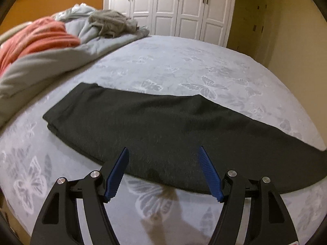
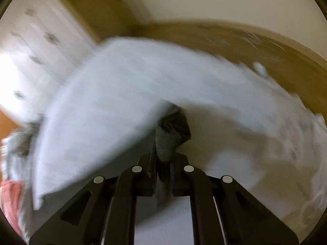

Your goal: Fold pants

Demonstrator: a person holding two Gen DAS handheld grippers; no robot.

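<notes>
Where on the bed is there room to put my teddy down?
Bare sheet lies beyond the black pants, toward the white wardrobe. Another bare strip sits in front of the pants, under the open left gripper. The far left is crowded with a grey duvet and piled clothes.

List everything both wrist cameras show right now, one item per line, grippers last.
pants: one, black, folded lengthwise, lying flat across the bed.
bed sheet: one, pale blue-grey with butterfly print, under the pants.
duvet: one, grey, bunched at the far left of the bed.
red-orange cloth: one, heaped on the duvet.
grey garment: one, crumpled at the far end of the bed.
wardrobe: one, white, behind the bed.
left gripper: open, blue pads, over the pants' near edge.
right gripper: shut on dark grey cloth; view blurred.
</notes>
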